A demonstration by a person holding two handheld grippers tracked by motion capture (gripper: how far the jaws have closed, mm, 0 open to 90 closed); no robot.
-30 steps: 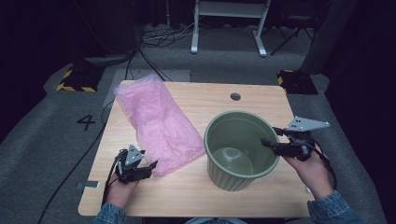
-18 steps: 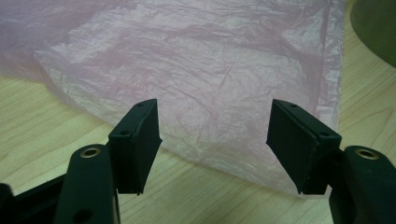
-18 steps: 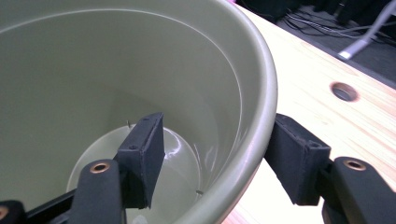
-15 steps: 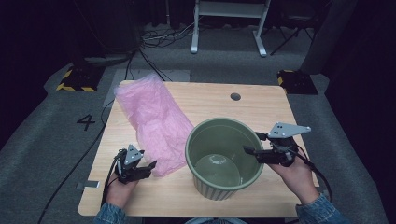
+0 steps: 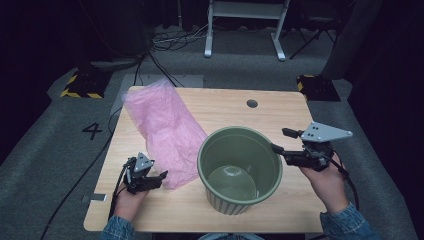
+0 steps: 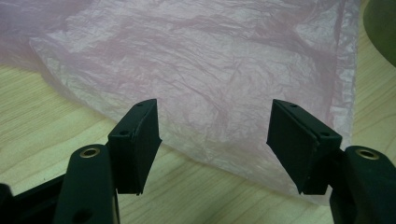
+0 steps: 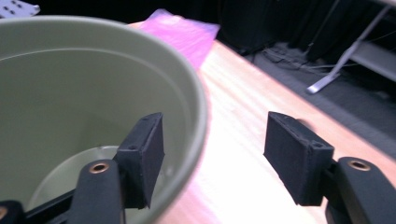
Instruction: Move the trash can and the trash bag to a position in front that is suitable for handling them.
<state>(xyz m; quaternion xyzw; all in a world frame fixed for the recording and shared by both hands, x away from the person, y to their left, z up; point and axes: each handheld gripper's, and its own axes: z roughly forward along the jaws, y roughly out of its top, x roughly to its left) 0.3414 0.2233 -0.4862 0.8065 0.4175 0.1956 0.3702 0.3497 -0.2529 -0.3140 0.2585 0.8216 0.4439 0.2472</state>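
The bag is thin pink plastic film, translucent and finely crinkled, with a faint sheen on its creases. The bucket looks like moulded sage-green plastic, smooth and matt inside with a dull gloss on its floor and ribbing on the outer wall. The counter is pale wood-grain laminate with a smooth, satin finish.

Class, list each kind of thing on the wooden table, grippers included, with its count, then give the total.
Green bucket: 1
Pink plastic bag: 1
Handheld grippers: 2, left gripper and right gripper
Total: 4
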